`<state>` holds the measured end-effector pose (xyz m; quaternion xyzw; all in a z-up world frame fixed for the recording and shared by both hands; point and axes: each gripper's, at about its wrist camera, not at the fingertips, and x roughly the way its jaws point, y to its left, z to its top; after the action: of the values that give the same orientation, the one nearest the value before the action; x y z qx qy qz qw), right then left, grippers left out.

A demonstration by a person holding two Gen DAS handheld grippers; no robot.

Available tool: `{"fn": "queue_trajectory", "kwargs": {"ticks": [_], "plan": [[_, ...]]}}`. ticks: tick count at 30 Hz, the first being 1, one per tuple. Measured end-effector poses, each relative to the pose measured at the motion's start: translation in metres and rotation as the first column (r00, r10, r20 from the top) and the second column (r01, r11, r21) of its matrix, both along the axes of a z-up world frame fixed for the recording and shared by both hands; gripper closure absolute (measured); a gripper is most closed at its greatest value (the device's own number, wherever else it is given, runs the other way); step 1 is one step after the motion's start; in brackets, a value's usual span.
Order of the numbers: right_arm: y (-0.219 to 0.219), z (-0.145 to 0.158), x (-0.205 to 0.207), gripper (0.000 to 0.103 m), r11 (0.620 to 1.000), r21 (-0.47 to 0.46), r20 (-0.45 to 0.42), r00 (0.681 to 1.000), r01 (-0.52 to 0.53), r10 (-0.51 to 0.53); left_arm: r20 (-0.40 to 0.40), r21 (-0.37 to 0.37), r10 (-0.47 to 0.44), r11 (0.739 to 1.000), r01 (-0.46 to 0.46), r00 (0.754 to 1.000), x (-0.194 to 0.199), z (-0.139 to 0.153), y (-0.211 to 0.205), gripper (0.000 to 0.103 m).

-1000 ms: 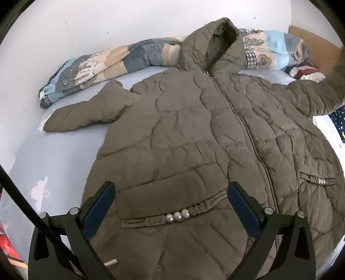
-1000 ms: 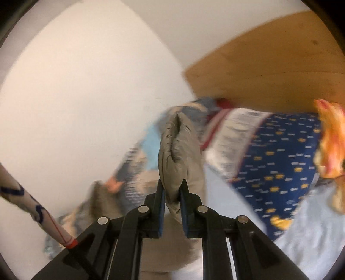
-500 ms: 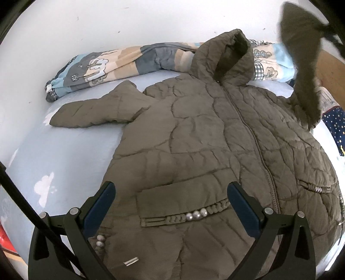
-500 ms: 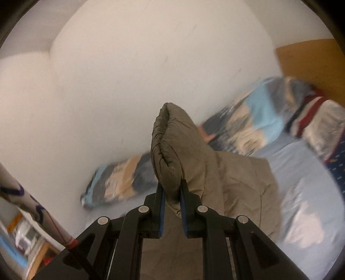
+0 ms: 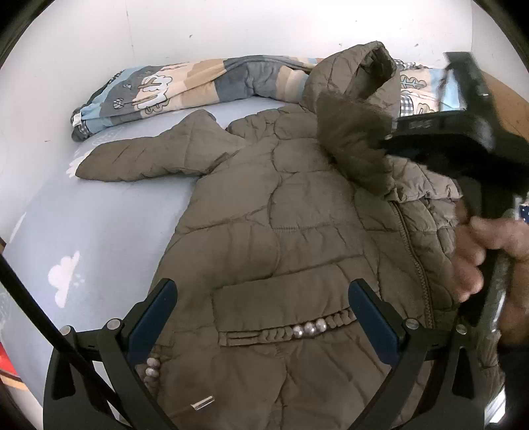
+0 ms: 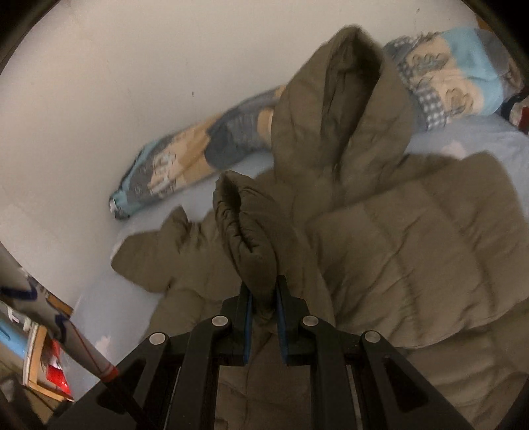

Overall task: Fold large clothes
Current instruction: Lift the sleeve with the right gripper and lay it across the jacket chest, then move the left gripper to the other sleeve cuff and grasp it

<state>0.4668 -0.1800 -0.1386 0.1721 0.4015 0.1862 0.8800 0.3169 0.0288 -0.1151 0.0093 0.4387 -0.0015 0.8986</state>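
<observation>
An olive quilted hooded jacket (image 5: 281,231) lies face up on a pale blue bed sheet (image 5: 99,231), hood toward the wall. My left gripper (image 5: 263,317) is open and empty, hovering over the jacket's pocket with pearl beads (image 5: 309,329). My right gripper (image 6: 264,307) is shut on the cuff of the jacket's right sleeve (image 6: 246,225) and holds it lifted over the chest. In the left wrist view that sleeve (image 5: 357,145) hangs folded inward below the hood, with the right gripper's body (image 5: 463,139) and a hand at the right edge. The other sleeve (image 5: 148,158) lies spread out to the left.
A rolled patterned blanket (image 5: 185,89) lies along the white wall (image 5: 231,29) behind the jacket. The same blanket shows in the right wrist view (image 6: 185,165). Wooden furniture with red items (image 6: 49,364) stands beside the bed at lower left.
My right gripper has swung the held sleeve from the far right side up and across toward the jacket's middle. The left gripper has stayed open and drifted slightly lower and left over the jacket.
</observation>
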Motion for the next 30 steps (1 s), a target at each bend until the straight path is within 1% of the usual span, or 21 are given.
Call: {"fn": "queue_trajectory", "kwargs": {"ticks": [1,3,4,6,7,8,9,11,13,15,16,18,19,20,21,22,24,25,27,28,30], "plan": [[0.007,-0.005,0.002,0.088,1.0,-0.004,-0.012,1.0,-0.004,0.004,-0.001,-0.002,0.0,1.0,0.0,1.0,0.0,0.0,0.0,0.0],[0.013,-0.011,0.004,0.078,1.0,0.003,-0.035,0.999,-0.02,0.02,-0.003,-0.01,-0.001,1.0,0.001,1.0,0.002,0.0,0.001,0.0],[0.018,-0.013,0.006,0.075,0.999,0.009,-0.049,0.998,-0.043,0.044,-0.004,-0.01,-0.002,1.0,0.002,1.0,0.002,0.0,0.001,0.0],[0.025,-0.008,0.002,0.058,0.995,0.021,-0.057,0.994,-0.093,0.094,-0.006,-0.016,-0.001,1.0,0.001,1.0,0.003,0.0,0.002,0.0],[0.026,0.0,-0.002,0.052,0.993,0.023,-0.042,0.992,-0.118,0.119,-0.007,-0.023,-0.002,1.0,0.002,1.0,0.003,0.0,0.003,0.0],[0.026,0.008,-0.006,0.037,0.991,0.012,-0.023,0.991,-0.133,0.134,-0.006,-0.026,-0.001,1.0,0.001,1.0,0.004,0.001,0.003,0.0],[0.026,0.015,-0.008,0.027,0.99,0.0,-0.005,0.99,-0.14,0.14,-0.004,-0.023,-0.002,1.0,0.002,1.0,0.004,0.001,0.003,0.0],[0.018,0.032,-0.013,0.025,0.988,0.003,0.04,0.987,-0.157,0.156,0.001,-0.021,-0.003,1.0,0.003,1.0,0.005,0.001,0.002,0.0],[0.007,0.046,-0.015,0.026,0.988,0.013,0.055,0.987,-0.153,0.152,0.002,-0.013,0.002,1.0,-0.002,1.0,0.009,0.001,0.003,0.0],[-0.011,0.056,-0.014,0.026,0.996,-0.04,0.084,0.993,-0.079,0.082,0.003,-0.015,0.018,1.0,-0.018,1.0,0.011,0.001,0.006,0.0],[-0.024,0.058,-0.011,0.026,0.996,-0.089,0.094,0.995,-0.02,0.028,0.0,-0.02,0.028,0.999,-0.028,1.0,0.013,0.001,0.008,0.0],[-0.054,0.054,-0.001,0.026,0.975,-0.191,0.083,0.992,0.11,-0.096,-0.012,-0.026,0.045,0.999,-0.045,0.999,0.016,-0.001,0.011,0.0],[-0.073,0.048,0.007,0.028,0.944,-0.27,0.074,0.982,0.188,-0.174,-0.024,-0.029,0.051,0.998,-0.052,0.998,0.017,-0.004,0.012,0.0],[-0.089,0.041,0.013,0.037,0.912,-0.329,0.059,0.969,0.247,-0.241,-0.032,-0.03,0.051,0.998,-0.052,0.998,0.018,-0.005,0.013,0.0],[-0.102,0.033,0.018,0.04,0.891,-0.359,0.038,0.958,0.279,-0.285,-0.038,-0.029,0.05,0.998,-0.051,0.998,0.019,-0.006,0.013,0.0],[-0.118,0.021,0.024,0.04,0.875,-0.377,-0.003,0.945,0.303,-0.328,-0.045,-0.021,0.047,0.999,-0.048,0.998,0.02,-0.008,0.012,0.0],[-0.141,-0.007,0.031,0.04,0.878,-0.368,-0.1,0.925,0.307,-0.365,-0.057,-0.013,0.042,0.999,-0.043,0.997,0.021,-0.011,0.01,0.0],[-0.148,-0.022,0.034,0.04,0.884,-0.357,-0.143,0.918,0.301,-0.37,-0.07,-0.012,0.039,0.999,-0.039,0.997,0.022,-0.014,0.01,0.0],[-0.157,-0.048,0.035,0.036,0.899,-0.344,-0.215,0.909,0.271,-0.357,-0.104,-0.008,0.033,0.999,-0.034,0.994,0.024,-0.021,0.009,0.0],[-0.158,-0.057,0.034,0.035,0.905,-0.336,-0.225,0.911,0.259,-0.345,-0.13,-0.002,0.033,0.999,-0.034,0.991,0.026,-0.027,0.009,0.0],[-0.16,-0.056,0.033,0.035,0.907,-0.34,-0.222,0.916,0.249,-0.335,-0.148,0.0,0.035,0.999,-0.035,0.988,0.025,-0.031,0.01,0.0]]}}
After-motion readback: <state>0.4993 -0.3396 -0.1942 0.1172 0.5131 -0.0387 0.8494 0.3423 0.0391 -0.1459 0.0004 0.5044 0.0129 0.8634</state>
